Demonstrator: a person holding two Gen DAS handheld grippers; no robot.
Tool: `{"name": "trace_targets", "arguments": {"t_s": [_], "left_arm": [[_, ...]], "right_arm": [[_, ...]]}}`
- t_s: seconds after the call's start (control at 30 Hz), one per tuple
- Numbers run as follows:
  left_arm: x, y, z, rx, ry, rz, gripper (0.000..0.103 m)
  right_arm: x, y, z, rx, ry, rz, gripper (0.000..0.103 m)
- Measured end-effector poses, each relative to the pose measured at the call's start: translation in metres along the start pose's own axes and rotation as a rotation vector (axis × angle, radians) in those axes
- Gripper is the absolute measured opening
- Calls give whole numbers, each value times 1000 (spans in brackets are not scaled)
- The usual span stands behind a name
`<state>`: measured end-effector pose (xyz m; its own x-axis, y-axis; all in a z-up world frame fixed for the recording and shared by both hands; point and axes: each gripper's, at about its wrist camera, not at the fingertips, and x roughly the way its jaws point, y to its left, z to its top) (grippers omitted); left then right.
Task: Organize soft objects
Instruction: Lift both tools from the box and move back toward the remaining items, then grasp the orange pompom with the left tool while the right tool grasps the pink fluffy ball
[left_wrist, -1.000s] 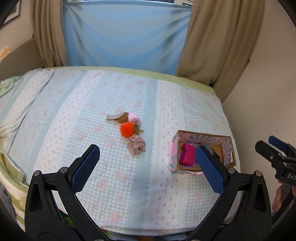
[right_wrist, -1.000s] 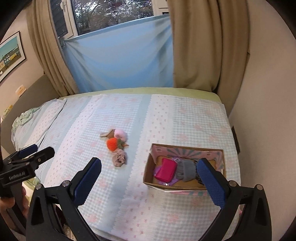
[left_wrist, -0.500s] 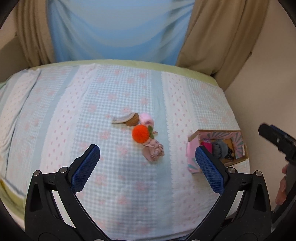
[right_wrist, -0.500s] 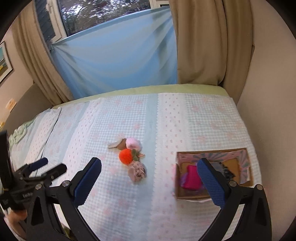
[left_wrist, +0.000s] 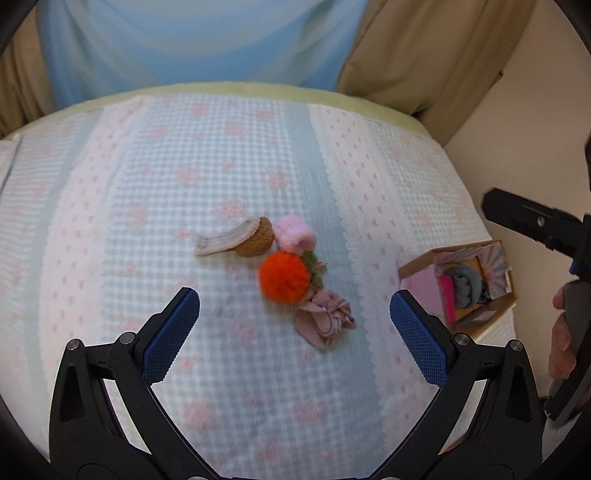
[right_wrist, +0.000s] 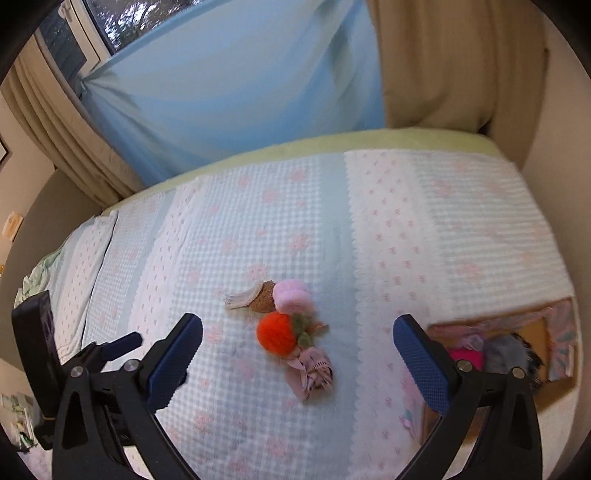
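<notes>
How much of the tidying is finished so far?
Partly done: the cardboard box already holds a magenta item and a grey one. Nothing is in hand; the left gripper and right gripper are open. Left on the bed: orange pom-pom, pink puff, brown knitted piece, mauve cloth bundle.

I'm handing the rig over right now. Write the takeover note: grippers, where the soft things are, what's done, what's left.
Left gripper: open, empty, above the bedspread, aimed at the loose pile.
Right gripper: open, empty, also facing the pile.
Loose in a touching cluster mid-bed: orange pompom, pink pompom, brown knitted piece and crumpled pink cloth.
Cardboard box sits near the bed's right edge.
Done: a magenta item and a grey item are in the box.
Left: the four loose pieces, probably bound for the box. The pink cloth lies nearest both grippers.
</notes>
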<state>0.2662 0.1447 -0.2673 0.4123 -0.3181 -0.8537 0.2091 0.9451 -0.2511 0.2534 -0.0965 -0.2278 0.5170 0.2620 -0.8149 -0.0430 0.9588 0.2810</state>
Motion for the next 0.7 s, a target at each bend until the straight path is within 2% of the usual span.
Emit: {"name": "trace_targets", "arguments": {"t_s": [0.2,0.33,0.57,0.63,0.7], "left_arm": [[85,15,-4,-24,34,-31,101],[140,19,-7,-18,48,-51,96],[197,20,-14,13,52,-65,78],[208,20,-17,22,69,-63,74],[215,20,-19,24,73,-63,73]], "right_arm": [[95,-12,2,-58,84,78,103],[157,-18,-2,-78,150,124,103],[234,-26,-8,-93,244,187,97],[249,-27,-10,-89,267,208,95],[261,-29,-12,-74,290,228,88]]}}
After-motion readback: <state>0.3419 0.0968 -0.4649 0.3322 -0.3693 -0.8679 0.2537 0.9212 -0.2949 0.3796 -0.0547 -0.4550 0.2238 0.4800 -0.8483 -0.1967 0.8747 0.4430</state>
